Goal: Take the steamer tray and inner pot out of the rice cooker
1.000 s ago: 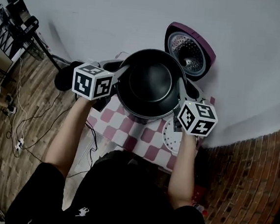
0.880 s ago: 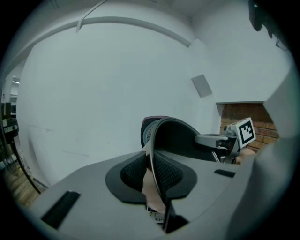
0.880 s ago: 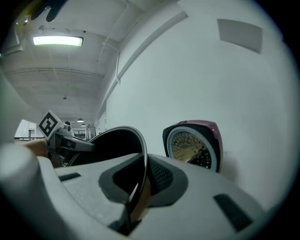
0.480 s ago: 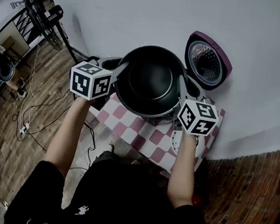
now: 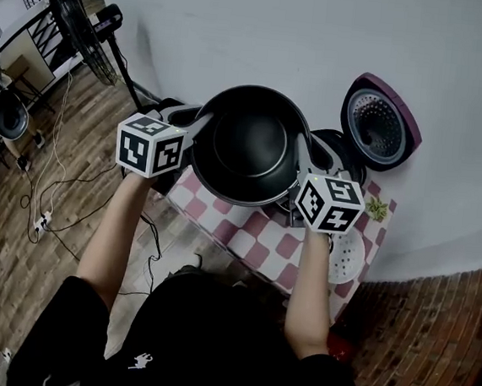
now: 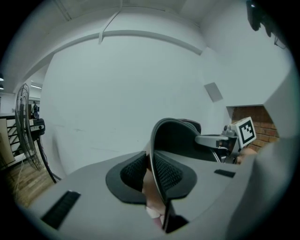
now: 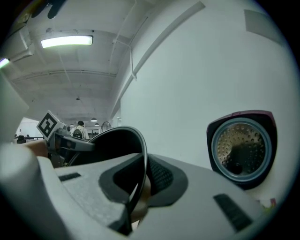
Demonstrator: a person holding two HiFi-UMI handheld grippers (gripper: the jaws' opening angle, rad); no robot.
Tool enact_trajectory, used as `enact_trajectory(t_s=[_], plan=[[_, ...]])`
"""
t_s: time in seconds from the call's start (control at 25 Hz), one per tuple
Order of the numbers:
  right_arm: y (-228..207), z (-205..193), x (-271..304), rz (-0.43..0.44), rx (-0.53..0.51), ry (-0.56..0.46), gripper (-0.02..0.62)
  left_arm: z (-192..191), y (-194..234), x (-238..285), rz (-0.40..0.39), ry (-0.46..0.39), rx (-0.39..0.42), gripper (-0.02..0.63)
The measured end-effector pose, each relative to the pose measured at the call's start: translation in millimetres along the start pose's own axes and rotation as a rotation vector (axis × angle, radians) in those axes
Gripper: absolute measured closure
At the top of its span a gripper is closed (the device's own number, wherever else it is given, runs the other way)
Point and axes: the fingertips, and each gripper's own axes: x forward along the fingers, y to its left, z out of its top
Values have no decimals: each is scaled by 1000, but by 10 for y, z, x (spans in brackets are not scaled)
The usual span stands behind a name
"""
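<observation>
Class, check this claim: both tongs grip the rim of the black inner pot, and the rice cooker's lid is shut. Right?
No: the lid stands open, as the head view shows. The left tongs and right tongs do grip the inner pot by its rim.

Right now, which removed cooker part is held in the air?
The black pot, clamped by the left gripper and the right gripper; the white steamer tray lies on the checked cloth.
</observation>
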Motion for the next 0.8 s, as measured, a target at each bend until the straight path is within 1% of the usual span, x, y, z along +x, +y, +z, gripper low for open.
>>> enact_trajectory(t_s=[0.32, 0.6, 0.8], plan=[[395, -176, 385, -28, -8, 44, 569, -224, 549, -111, -28, 17, -33, 560], [601, -274, 607, -78, -17, 68, 571, -332, 888, -96, -82, 21, -49, 558], [727, -407, 730, -121, -16, 96, 571, -466, 1095, -61, -124, 40, -58, 558]])
